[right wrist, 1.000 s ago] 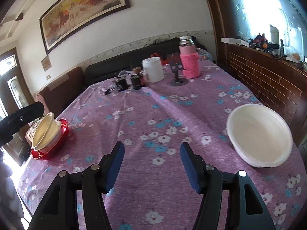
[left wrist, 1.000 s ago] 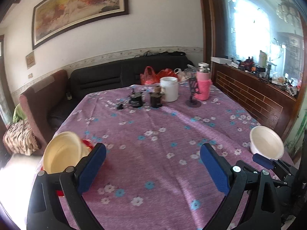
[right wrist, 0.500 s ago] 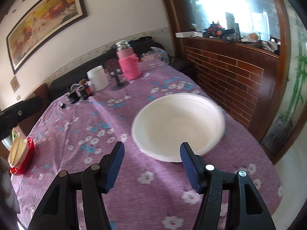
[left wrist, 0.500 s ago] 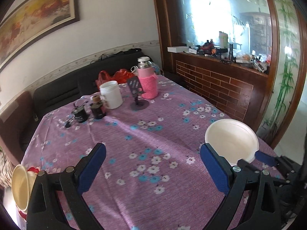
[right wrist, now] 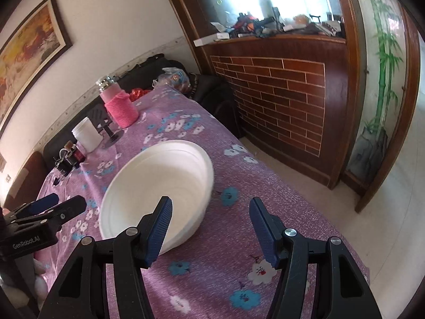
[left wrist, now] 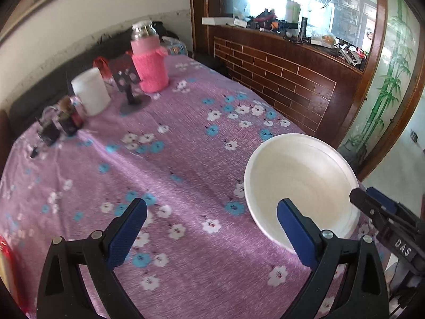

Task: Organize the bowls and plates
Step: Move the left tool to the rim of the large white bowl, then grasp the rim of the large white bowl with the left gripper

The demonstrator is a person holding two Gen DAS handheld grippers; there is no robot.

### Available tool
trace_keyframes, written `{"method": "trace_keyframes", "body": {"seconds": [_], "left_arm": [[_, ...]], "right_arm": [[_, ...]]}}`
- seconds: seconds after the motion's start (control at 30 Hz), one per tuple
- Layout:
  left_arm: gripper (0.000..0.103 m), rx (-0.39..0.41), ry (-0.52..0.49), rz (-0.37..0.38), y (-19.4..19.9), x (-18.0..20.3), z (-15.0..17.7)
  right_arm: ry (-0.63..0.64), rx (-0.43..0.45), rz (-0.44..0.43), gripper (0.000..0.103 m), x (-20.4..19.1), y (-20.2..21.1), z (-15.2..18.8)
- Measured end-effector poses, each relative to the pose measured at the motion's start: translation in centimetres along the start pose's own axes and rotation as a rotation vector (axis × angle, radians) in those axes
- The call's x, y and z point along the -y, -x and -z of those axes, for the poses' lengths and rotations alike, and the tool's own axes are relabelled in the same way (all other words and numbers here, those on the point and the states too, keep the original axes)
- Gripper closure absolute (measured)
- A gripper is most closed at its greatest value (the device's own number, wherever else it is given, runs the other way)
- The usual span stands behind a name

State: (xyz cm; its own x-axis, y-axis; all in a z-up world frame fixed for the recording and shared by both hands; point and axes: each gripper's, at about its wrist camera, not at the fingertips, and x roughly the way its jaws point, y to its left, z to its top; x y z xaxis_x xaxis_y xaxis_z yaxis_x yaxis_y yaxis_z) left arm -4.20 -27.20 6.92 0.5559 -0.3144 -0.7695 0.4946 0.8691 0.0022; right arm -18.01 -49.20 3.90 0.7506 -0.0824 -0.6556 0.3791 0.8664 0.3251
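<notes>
Right wrist: smooth round white bowl sits near the table's edge. Both grippers hang spread, empty, beside it over open floral cloth.

Two bits of print to read. In the left wrist view, white letters "DAS" stand on the black body of the right hand-held gripper at the right edge. In the right wrist view, "GenRobot.AI" runs in pale letters along the black body of the left hand-held gripper at the left edge. Nothing else is legible; the bottles and jars show no readable labels.
</notes>
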Motion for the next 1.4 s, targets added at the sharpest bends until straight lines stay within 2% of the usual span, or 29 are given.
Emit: {"method": "trace_keyframes", "body": {"seconds": [0.17,0.33,0.47,0.6,0.7,0.77,0.87,1.1,1.2,1.27,1.4], "left_arm": [[0.005,-0.044,0.04,0.032,-2.7,0.5,-0.7],[0.005,-0.056,0.03,0.05,-4.3,1.4,-1.4],[0.011,-0.044,0.0,0.056,-4.7,2.2,-2.0],[0.017,-0.066,-0.023,0.068,-5.5,3.1,-2.2],[0.031,-0.098,-0.035,0.088,-6.5,3.6,-2.1],[0.05,-0.132,-0.046,0.103,-7.3,4.0,-1.9],[0.064,-0.159,-0.049,0.111,-7.9,4.4,-1.6],[0.064,-0.136,-0.059,0.105,-7.4,5.0,-1.5],[0.064,-0.125,-0.069,0.105,-6.9,5.3,-1.4],[0.068,-0.118,-0.075,0.111,-6.5,5.5,-1.4],[0.069,-0.087,-0.087,0.11,-5.3,5.8,-1.4]], "right_arm": [[-0.004,-0.028,0.0,0.038,0.6,-1.3,-0.2],[0.011,-0.049,0.002,0.038,0.5,-2.3,-0.6],[0.03,-0.063,0.002,0.038,0.1,-3.0,-0.6],[0.035,-0.082,-0.003,0.038,-0.1,-3.6,-0.5],[0.04,-0.092,-0.009,0.038,-0.1,-3.9,-0.5],[0.046,-0.101,-0.015,0.038,-0.2,-4.1,-0.5],[0.055,-0.112,-0.024,0.038,-0.4,-4.3,-0.5],[0.07,-0.117,-0.037,0.04,-0.7,-4.4,-0.4],[0.072,-0.124,-0.047,0.055,-0.9,-4.5,-0.2],[0.063,-0.14,-0.066,0.071,-0.9,-4.7,-0.1],[0.068,-0.133,-0.061,0.077,-1.2,-4.5,0.2]]}}
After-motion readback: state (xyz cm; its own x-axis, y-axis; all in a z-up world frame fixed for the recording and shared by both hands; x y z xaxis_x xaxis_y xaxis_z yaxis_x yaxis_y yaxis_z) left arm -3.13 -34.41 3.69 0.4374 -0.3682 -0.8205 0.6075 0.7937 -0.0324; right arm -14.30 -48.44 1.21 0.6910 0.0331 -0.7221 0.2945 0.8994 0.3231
